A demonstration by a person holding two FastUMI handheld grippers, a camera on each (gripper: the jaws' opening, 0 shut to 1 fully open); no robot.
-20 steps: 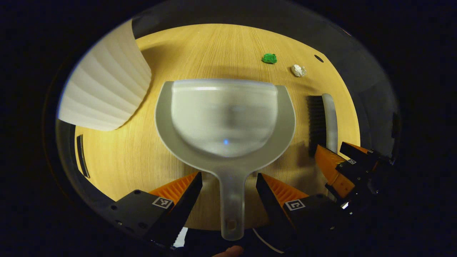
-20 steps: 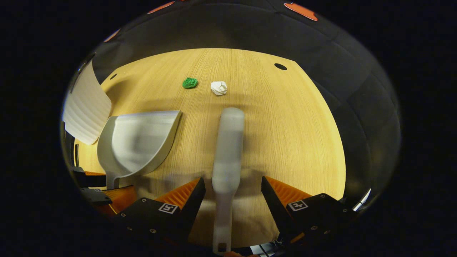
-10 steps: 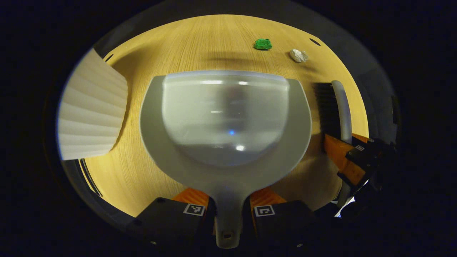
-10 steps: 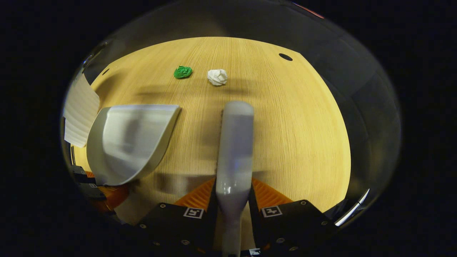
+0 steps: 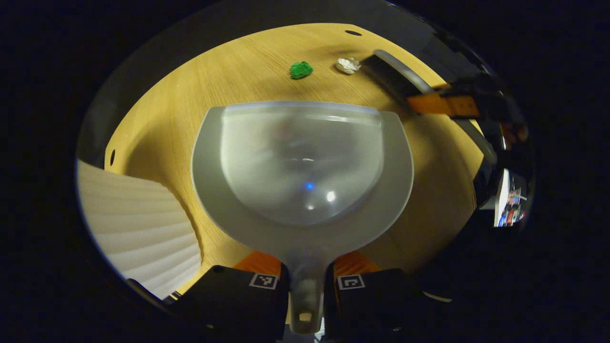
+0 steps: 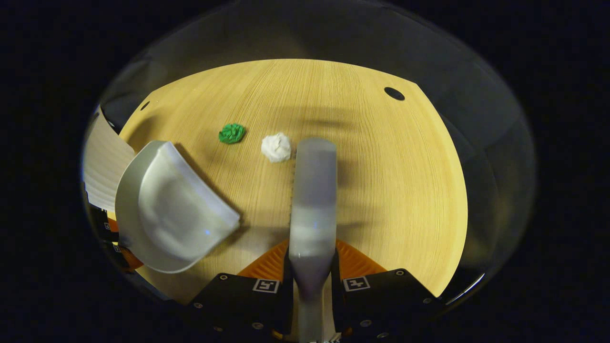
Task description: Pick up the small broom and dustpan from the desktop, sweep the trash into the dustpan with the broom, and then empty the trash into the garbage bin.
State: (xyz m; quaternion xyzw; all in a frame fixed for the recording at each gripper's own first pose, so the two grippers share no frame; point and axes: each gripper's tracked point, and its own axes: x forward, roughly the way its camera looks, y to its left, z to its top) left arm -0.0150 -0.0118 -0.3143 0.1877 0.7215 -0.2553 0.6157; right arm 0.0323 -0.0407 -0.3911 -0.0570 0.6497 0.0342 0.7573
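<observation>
The dustpan [image 5: 302,162] is stiff, light plastic; the left tongs [image 5: 306,281] are closed on its narrow handle, the right place to hold it. The broom [image 6: 312,190] is held by its handle in the closed right tongs [image 6: 310,281]; its head is just beside the white paper ball [image 6: 276,146]. The green ball [image 6: 232,133] lies near on the wooden surface [image 6: 391,181]. Both look very light and will probably roll easily.

A light wooden desktop [image 6: 381,190] with visible grain and small dark round holes [image 6: 394,93] near its far edge. Toward the far side lie a crumpled green scrap [image 6: 232,133] and, just right of it, a crumpled white scrap [image 6: 276,147], slightly apart.
</observation>
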